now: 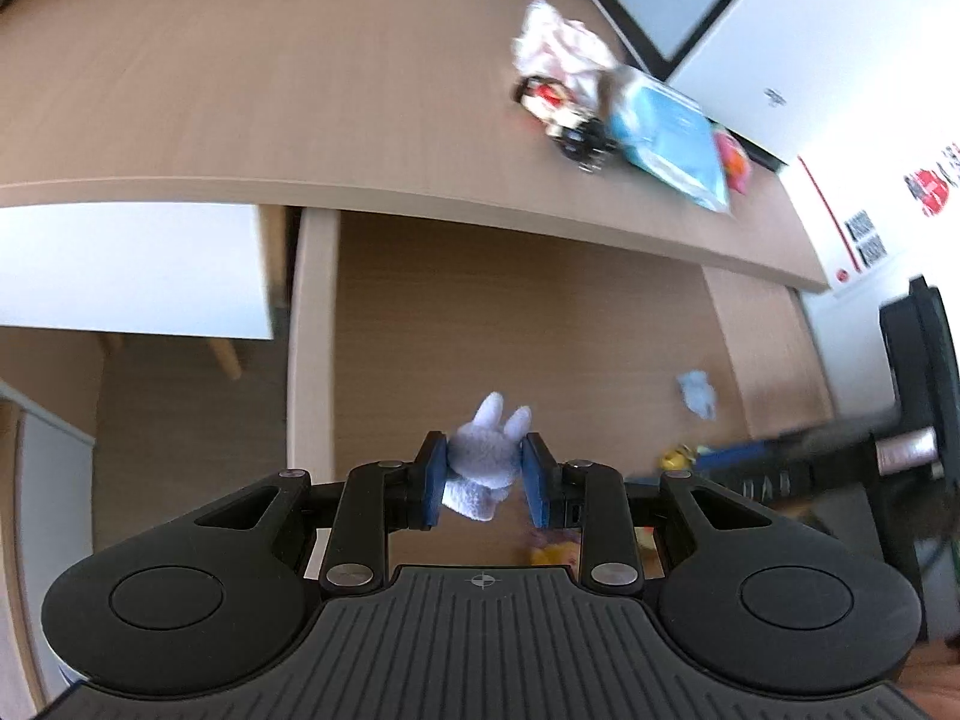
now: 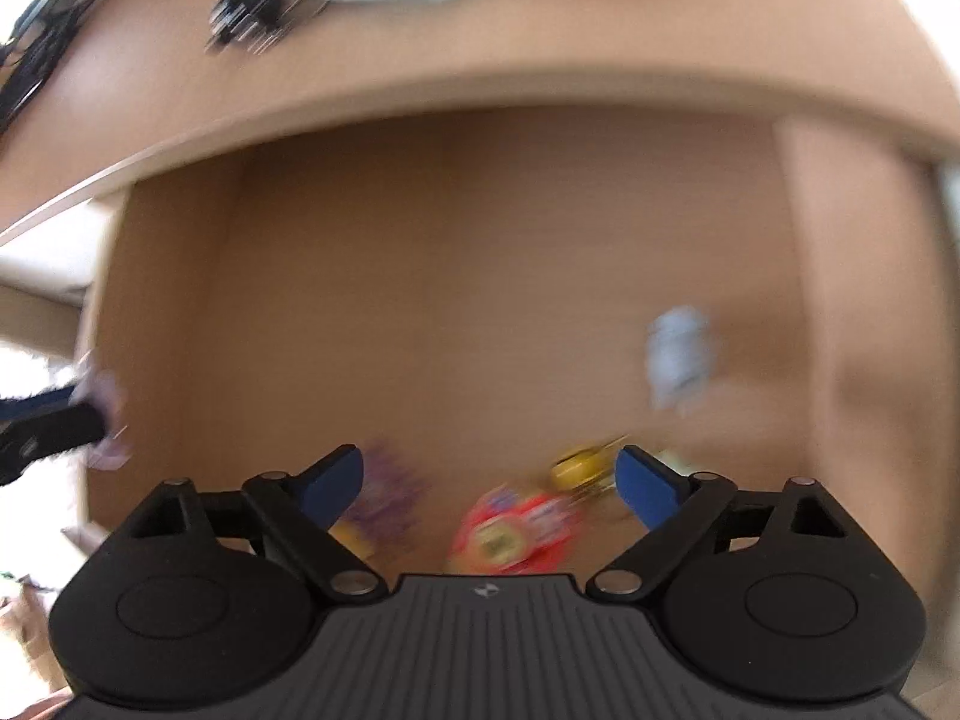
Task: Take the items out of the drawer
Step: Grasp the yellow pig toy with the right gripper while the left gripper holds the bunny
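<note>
A pale plush bunny [image 1: 487,463] is clamped in the left tongs [image 1: 485,483] above the open drawer [image 1: 540,324]. The right tongs [image 2: 489,489] are held wide apart, with nothing gripped, over a blurred red toy [image 2: 510,531] and a yellow toy [image 2: 576,468] on the drawer floor; a pale blue item [image 2: 678,360] lies further in. On the tabletop [image 1: 240,72], a toy car [image 1: 564,114], a blue packet [image 1: 672,138] and a white cloth [image 1: 558,42] are clustered.
</note>
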Demonstrator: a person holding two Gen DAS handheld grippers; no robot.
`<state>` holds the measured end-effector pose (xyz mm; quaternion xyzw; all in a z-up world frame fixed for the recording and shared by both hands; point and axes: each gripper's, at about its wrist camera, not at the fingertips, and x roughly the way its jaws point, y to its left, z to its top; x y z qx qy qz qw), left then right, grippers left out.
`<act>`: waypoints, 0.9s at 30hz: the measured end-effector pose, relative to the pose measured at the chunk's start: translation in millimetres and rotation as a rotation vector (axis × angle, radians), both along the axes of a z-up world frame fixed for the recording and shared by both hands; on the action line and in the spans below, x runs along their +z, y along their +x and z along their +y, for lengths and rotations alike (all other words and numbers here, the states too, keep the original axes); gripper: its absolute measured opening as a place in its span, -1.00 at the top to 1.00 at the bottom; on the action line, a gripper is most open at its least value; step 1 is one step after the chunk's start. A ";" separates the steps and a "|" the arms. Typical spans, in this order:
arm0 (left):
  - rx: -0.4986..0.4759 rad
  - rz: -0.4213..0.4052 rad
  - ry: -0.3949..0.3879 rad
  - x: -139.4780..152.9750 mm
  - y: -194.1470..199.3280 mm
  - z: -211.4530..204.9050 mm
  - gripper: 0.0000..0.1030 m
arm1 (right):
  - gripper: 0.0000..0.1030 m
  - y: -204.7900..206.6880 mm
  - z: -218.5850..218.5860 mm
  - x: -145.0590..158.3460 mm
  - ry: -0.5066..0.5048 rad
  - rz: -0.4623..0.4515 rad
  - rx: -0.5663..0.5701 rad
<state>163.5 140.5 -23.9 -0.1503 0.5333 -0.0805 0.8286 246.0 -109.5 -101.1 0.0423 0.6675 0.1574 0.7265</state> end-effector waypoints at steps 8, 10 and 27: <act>0.024 -0.041 0.059 11.4 -4.5 8.6 0.41 | -0.58 -6.0 55.5 -20.0 0.015 0.152 0.126; 0.013 -0.052 0.063 14.0 -4.7 6.2 0.41 | -0.57 -7.9 65.2 -28.4 0.023 0.198 0.146; -0.030 -0.023 -0.029 6.2 7.7 1.8 0.41 | 0.66 21.3 24.7 -15.7 -0.117 0.076 0.000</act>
